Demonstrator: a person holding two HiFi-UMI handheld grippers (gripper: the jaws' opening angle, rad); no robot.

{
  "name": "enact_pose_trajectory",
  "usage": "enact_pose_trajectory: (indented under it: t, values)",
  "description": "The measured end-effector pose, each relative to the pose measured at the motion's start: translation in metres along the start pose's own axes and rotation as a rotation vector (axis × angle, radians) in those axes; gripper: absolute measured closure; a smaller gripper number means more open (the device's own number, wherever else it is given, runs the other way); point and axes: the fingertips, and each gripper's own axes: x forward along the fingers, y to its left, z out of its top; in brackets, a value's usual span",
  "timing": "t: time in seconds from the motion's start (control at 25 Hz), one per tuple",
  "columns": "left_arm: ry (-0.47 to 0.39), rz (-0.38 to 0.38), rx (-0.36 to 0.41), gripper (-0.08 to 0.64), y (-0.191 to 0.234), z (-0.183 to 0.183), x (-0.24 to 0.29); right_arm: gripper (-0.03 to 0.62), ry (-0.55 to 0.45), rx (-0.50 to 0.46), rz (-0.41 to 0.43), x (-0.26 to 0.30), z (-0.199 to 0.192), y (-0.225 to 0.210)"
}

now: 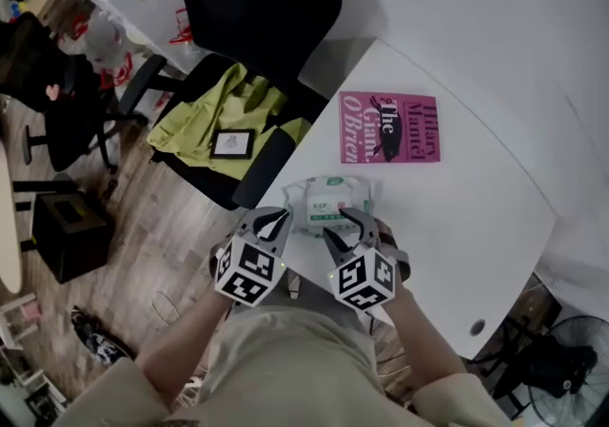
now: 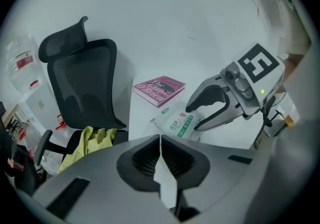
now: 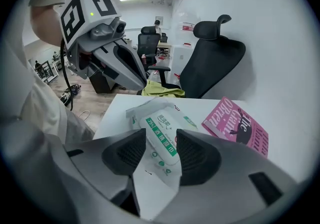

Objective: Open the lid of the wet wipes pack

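Just over wipes pack [image 1: 330,197]; right gripper [image 1: 346,223]

The pink book [image 1: 389,127], lying near the far edge of the table [image 1: 495,225], says "The Giant, O'Brien" in big letters, and next to that "Hilary Mantel" (the writer's name). The wet wipes pack [image 1: 328,199], by the near left edge of the table, has a green strip [image 3: 161,135] with "75" at one end. The rest of the tiny print on the pack and its small round red sign [image 2: 183,115] are too small to read.
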Motion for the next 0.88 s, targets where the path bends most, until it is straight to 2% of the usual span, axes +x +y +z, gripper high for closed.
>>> enact_pose_trajectory:
  t: [0.28, 0.48, 0.68, 0.76, 0.88]
  values:
    - [0.035, -0.108, 0.052, 0.532, -0.008, -0.021, 0.036, 0.390, 0.055, 0.006, -0.071, 0.016, -0.015, 0.003]
    - [0.030, -0.153, 0.065, 0.532, -0.008, -0.025, 0.039, 0.406, 0.117, -0.082, -0.147, 0.017, -0.012, 0.008]
    - [0.025, -0.161, 0.080, 0.532, -0.008, -0.028, 0.043, 0.449, 0.144, -0.134, -0.177, 0.019, -0.013, 0.013]
    - [0.025, -0.158, 0.087, 0.532, -0.007, -0.029, 0.044, 0.485, 0.148, -0.114, -0.184, 0.019, -0.014, 0.014]
    - [0.034, -0.151, 0.097, 0.532, -0.008, -0.030, 0.045, 0.498, 0.129, -0.051, -0.184, 0.014, -0.012, 0.013]
